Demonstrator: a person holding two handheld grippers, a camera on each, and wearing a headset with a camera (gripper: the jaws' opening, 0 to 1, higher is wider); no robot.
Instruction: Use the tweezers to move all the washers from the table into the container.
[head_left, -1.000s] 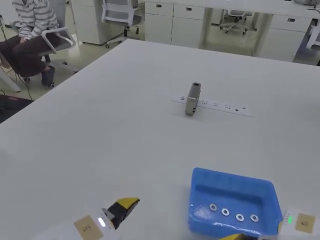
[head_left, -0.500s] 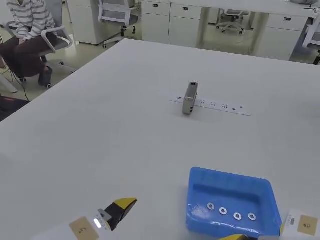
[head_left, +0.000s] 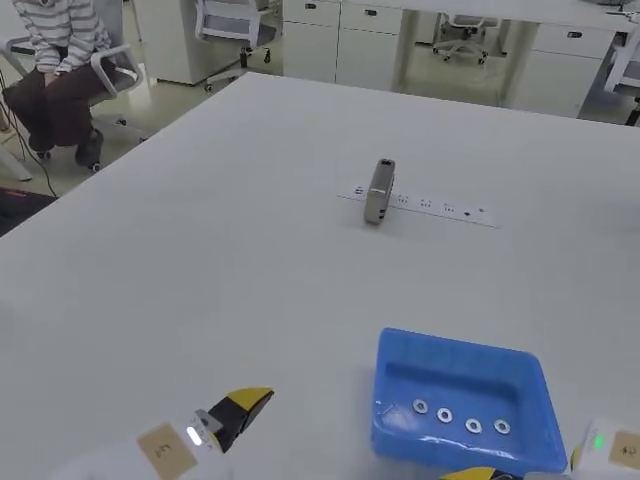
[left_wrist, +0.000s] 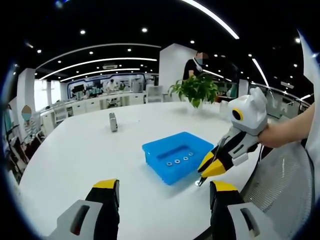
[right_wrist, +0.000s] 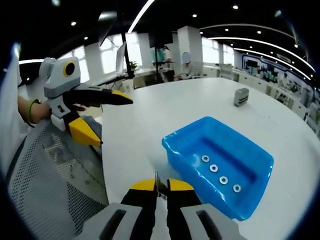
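Work surface: broad white tabletop (head_left: 200, 250).
Container: blue rectangular plastic container (head_left: 455, 368), open at the top, upright on the tabletop near the person's edge; in the head view it lies to the right of the left gripper.
Washers: four small silver metal ring washers (head_left: 460, 420), lying flat in a row on the container floor, each apart from the next.
Right gripper: right gripper (right_wrist: 159, 186), black-and-yellow jaws drawn together and clamped on the thin silver metal tweezers (right_wrist: 157, 181); held just beside the container's near side.
Tweezers: in the left gripper view the tips point down towards the tabletop just beside the container; whether they touch it cannot be told.
Left gripper: left gripper (left_wrist: 164, 186), jaws spread wide apart; held over the near table edge, well apart from the container.
Mid-table items: small grey box-shaped device (head_left: 380, 190) standing upright on a flat white power strip (head_left: 440, 210), well apart from the container.
Surroundings: green potted plant (left_wrist: 197, 90) beyond the table; seated person in a striped top (head_left: 55, 50) on an office chair past the far left corner.
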